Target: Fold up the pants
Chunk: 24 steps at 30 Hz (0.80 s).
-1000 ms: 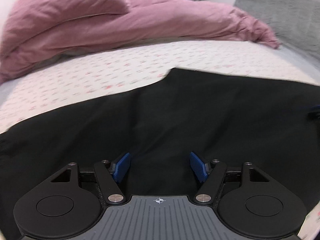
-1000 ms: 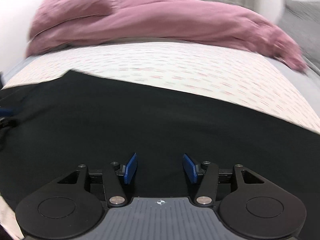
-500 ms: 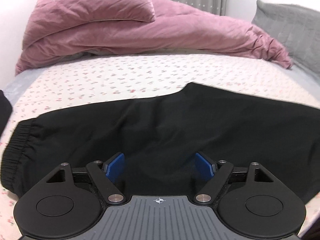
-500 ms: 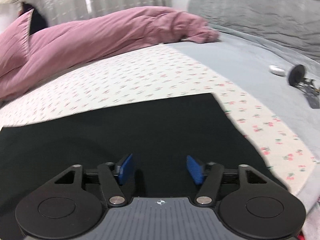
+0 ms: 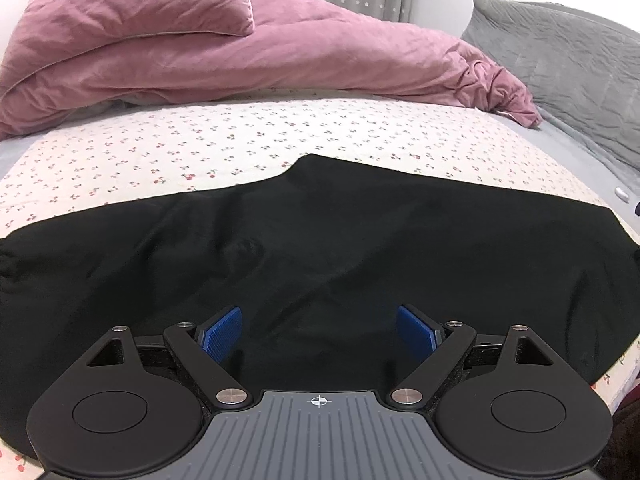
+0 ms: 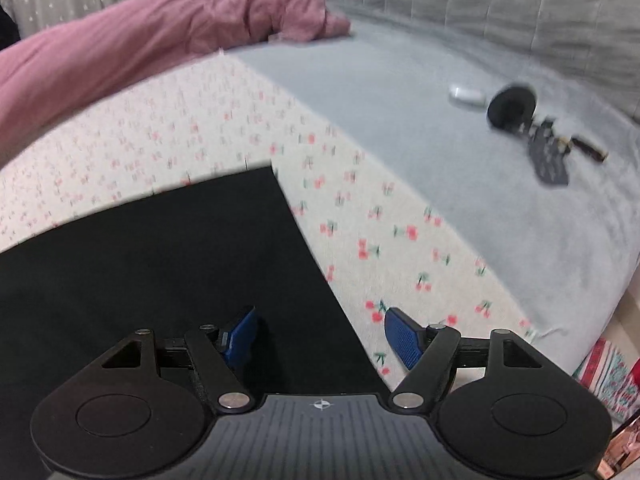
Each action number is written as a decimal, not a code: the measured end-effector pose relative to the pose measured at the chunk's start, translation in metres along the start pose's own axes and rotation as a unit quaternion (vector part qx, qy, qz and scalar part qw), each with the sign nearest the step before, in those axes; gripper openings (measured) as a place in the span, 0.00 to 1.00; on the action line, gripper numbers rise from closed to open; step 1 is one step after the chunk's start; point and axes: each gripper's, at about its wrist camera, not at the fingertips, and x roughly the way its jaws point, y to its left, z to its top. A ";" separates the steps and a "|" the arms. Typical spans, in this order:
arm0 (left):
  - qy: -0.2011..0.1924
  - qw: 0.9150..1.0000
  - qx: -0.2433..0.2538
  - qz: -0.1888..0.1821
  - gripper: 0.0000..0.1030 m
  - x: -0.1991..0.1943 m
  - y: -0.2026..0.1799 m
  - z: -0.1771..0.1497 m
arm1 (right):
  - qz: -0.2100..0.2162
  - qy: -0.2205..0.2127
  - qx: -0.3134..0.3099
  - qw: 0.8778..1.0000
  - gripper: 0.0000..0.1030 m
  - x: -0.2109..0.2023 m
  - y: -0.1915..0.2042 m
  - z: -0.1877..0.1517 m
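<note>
Bed [image 5: 280, 140] with cherry-print sheet over a grey cover, bearing: black pants [image 5: 320, 248] spread flat near the front edge; pink duvet [image 5: 280, 60] with pillow [image 5: 132, 0] at the back; small white case [image 6: 466, 93] and dark gadget [image 6: 536, 136] to the right.

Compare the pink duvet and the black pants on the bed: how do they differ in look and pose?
The pink duvet is bunched into a thick, wrinkled heap at the far side of the bed; the black pants lie spread nearly flat at the near side. The duvet carries a matching pink pillow on top; nothing sits on the pants. The duvet's creases show clearly; the pants' dark cloth hides most folds. Both rest on the cherry-print sheet.
</note>
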 end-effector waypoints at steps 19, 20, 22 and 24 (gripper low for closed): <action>0.016 0.998 -0.043 -0.048 0.84 0.010 0.003 0.000 | 0.112 -0.007 -0.054 0.992 0.06 -0.036 0.049 0.015; 0.017 0.997 -0.048 -0.055 0.84 0.011 0.003 0.000 | 0.123 -0.011 -0.064 0.990 0.06 -0.042 0.060 0.016; 0.016 0.996 -0.055 -0.066 0.84 0.012 0.001 0.000 | 0.137 -0.017 -0.083 0.987 0.06 -0.049 0.081 0.019; 0.014 0.995 -0.060 -0.076 0.84 0.013 -0.001 0.001 | 0.158 -0.017 -0.104 0.982 0.06 -0.055 0.104 0.018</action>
